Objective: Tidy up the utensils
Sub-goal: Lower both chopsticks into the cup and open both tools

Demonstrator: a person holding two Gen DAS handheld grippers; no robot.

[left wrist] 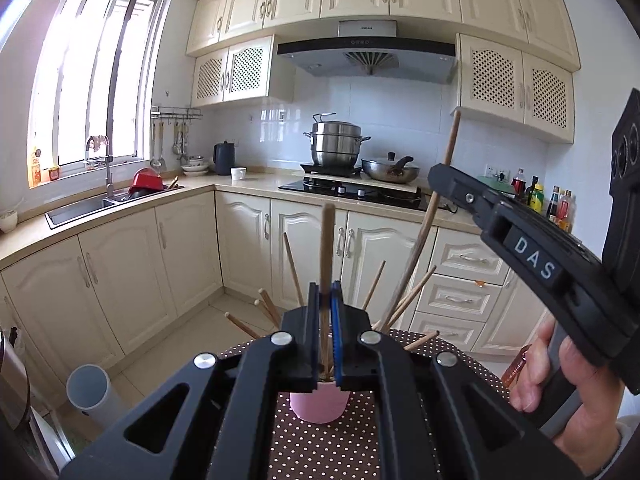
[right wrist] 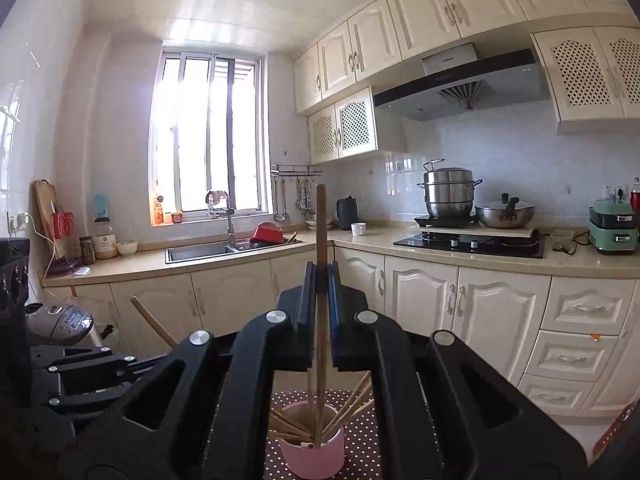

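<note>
A pink cup is seen on a brown cloth patterned with white dots. Pale wooden chopsticks are fanned out of the cup toward 2 o'clock. Both the left gripper and the right gripper are black, and blue pads are shown on the left one. Cream cabinets and a red bowl at 10 o'clock are shown behind.

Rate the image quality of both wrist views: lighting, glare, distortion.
Left wrist view: window overexposed, cabinets bowed by fisheye, pink cup sharp. Right wrist view: window blown out white, corners vignetted, left gripper dark at the left edge.
</note>
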